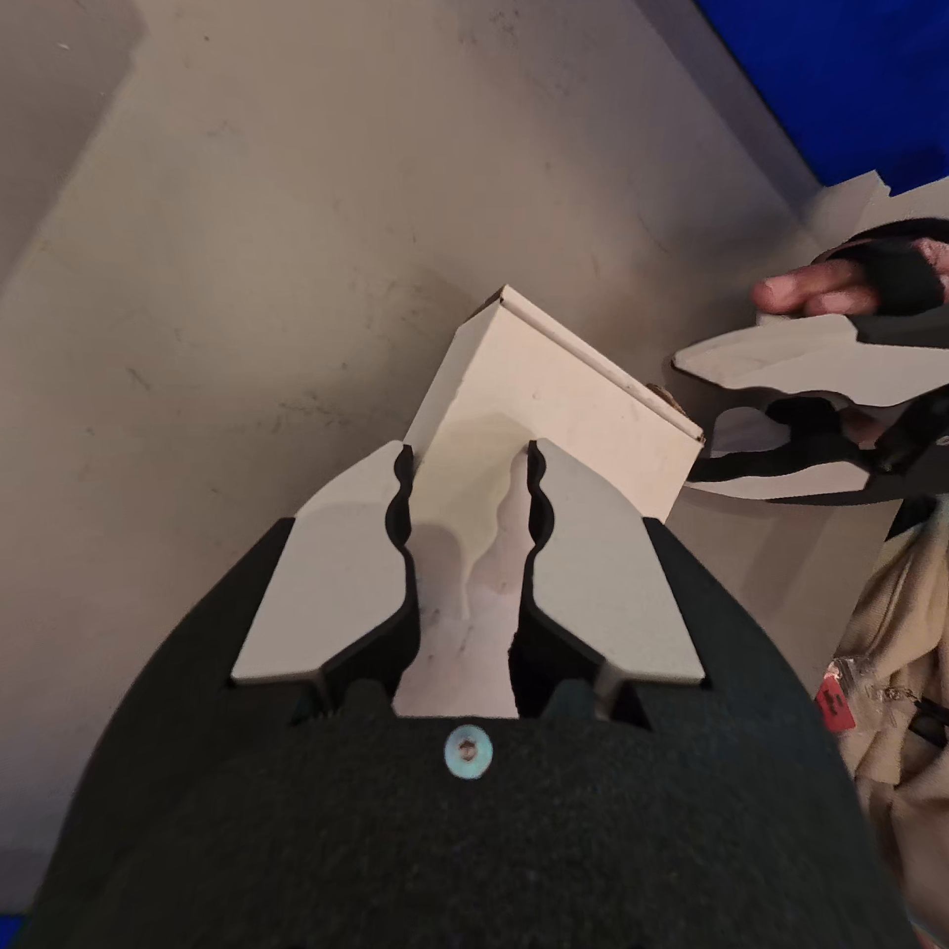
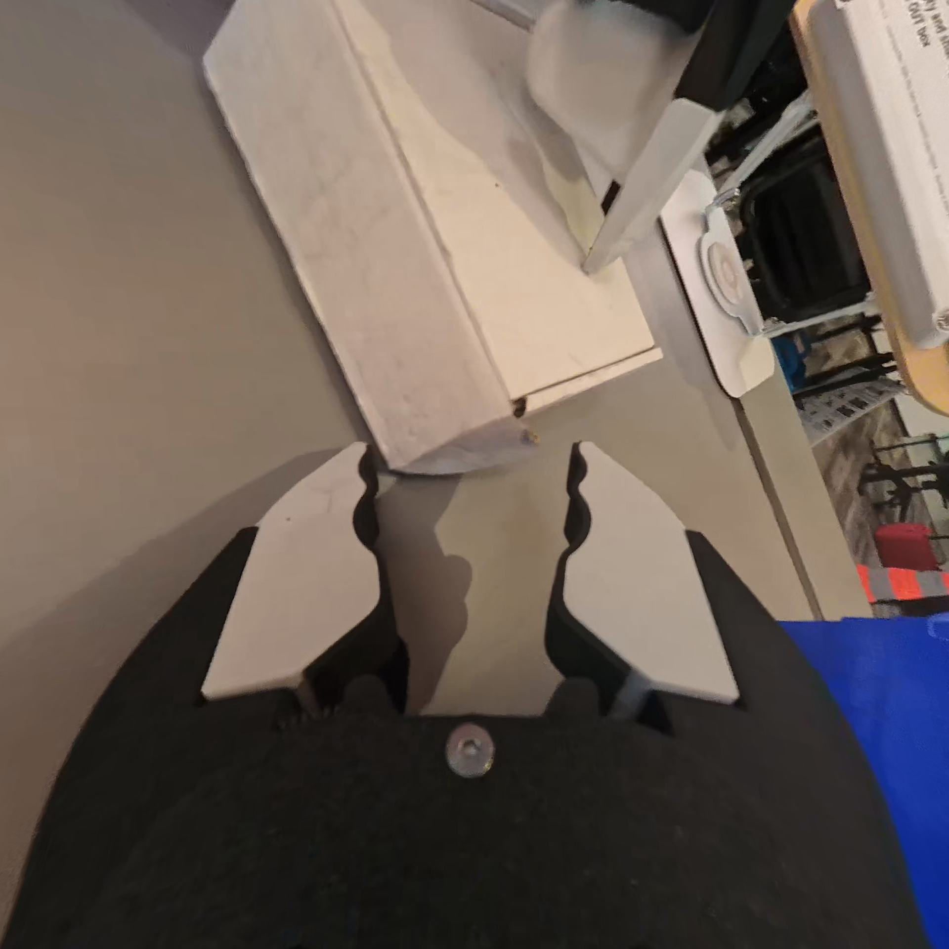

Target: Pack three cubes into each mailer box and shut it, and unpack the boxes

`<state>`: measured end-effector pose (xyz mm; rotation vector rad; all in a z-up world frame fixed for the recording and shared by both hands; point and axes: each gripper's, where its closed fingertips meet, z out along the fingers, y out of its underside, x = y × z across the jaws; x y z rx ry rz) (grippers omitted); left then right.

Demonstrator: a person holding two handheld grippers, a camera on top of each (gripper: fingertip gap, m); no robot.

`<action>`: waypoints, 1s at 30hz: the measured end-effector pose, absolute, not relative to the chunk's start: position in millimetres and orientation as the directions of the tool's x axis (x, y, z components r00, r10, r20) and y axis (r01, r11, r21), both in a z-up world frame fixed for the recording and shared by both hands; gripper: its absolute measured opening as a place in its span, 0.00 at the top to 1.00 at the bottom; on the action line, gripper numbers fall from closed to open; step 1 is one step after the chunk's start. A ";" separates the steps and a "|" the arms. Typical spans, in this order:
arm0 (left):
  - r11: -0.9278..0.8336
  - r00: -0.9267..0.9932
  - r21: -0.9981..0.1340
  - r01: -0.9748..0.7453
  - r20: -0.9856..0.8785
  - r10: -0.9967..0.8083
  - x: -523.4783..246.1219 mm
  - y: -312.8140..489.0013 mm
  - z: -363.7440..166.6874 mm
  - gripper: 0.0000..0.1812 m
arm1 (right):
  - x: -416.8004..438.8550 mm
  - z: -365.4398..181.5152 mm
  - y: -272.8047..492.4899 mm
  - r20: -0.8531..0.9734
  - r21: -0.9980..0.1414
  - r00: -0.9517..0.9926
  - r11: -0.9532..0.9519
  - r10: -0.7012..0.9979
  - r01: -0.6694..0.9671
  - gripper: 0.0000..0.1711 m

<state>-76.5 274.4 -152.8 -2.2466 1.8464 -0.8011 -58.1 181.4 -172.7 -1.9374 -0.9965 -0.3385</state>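
Observation:
A closed white mailer box [image 1: 565,411] lies on the grey table [image 1: 257,257]. My left gripper [image 1: 468,452] is open and sits over the box's lid, which shows between its fingers. In the right wrist view one of its fingers [image 2: 647,179] touches the top of the box [image 2: 385,231]. My right gripper [image 2: 472,452] is open, with the near corner of the box right at its fingertips. In the left wrist view the right gripper [image 1: 685,418] straddles the box's right corner. No cubes are in view.
A blue object [image 1: 847,77] stands at the table's far right, and it also shows in the right wrist view [image 2: 873,719]. A gloved hand [image 1: 821,292] holds the right gripper. The table edge [image 2: 760,462] runs past the box, with room clutter beyond it.

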 end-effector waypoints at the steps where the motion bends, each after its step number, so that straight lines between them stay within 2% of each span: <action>1: -0.248 0.115 -0.416 -0.875 0.318 -0.941 -76.6 273.2 -152.8 0.77 | -58.3 -172.1 185.3 0.593 -0.589 0.633 -0.269 0.497 0.762 0.58; 3: -0.254 0.118 -0.399 -0.881 0.335 -0.935 -77.8 268.3 -152.9 0.76 | -56.5 -167.4 192.1 0.653 -0.553 0.606 -0.261 0.455 0.792 0.50; 4: -0.263 0.124 -0.389 -0.883 0.346 -0.930 -79.0 266.4 -152.8 0.76 | -57.1 -166.7 192.6 0.670 -0.543 0.597 -0.257 0.442 0.800 0.51; 7: -0.299 0.144 -0.345 -0.890 0.410 -0.901 -86.6 258.7 -151.2 0.76 | -72.9 -158.8 177.9 0.659 -0.588 0.593 -0.175 0.463 0.790 0.61; 9: -0.345 0.157 -0.334 -0.877 0.479 -0.864 -90.3 253.2 -148.0 0.76 | -77.5 -142.6 163.8 0.683 -0.599 0.577 -0.108 0.449 0.793 0.63; 12: -0.379 0.136 -0.324 -0.867 0.577 -0.805 -96.5 241.6 -145.0 0.81 | -82.1 -107.3 141.5 0.673 -0.674 0.610 0.008 0.418 0.739 0.79; 15: -0.409 0.124 -0.330 -0.851 0.630 -0.766 -96.4 234.2 -144.6 0.83 | -76.0 -102.4 141.0 0.596 -0.731 0.681 -0.063 0.425 0.679 0.72; 17: -0.417 0.122 -0.337 -0.844 0.636 -0.762 -95.5 231.7 -142.5 0.82 | -77.1 -103.6 141.7 0.524 -0.777 0.723 -0.095 0.450 0.622 0.74; 20: -0.419 0.107 -0.379 -0.825 0.623 -0.775 -92.6 230.7 -135.6 0.83 | -79.4 -96.9 145.7 0.479 -0.813 0.756 -0.099 0.446 0.574 0.82; 22: -0.423 0.084 -0.394 -0.816 0.643 -0.761 -90.9 226.2 -129.9 0.89 | -79.9 -90.6 149.9 0.471 -0.822 0.768 -0.100 0.433 0.561 0.92; 27: -0.400 0.081 -0.373 -0.837 0.639 -0.765 -90.7 214.2 -137.9 0.91 | -71.0 -76.7 154.8 0.428 -0.849 0.818 -0.139 0.384 0.510 0.97; 30: -0.370 0.095 -0.365 -0.854 0.590 -0.802 -92.1 214.3 -146.7 0.87 | -64.3 -73.9 152.2 0.391 -0.858 0.842 -0.183 0.372 0.479 0.98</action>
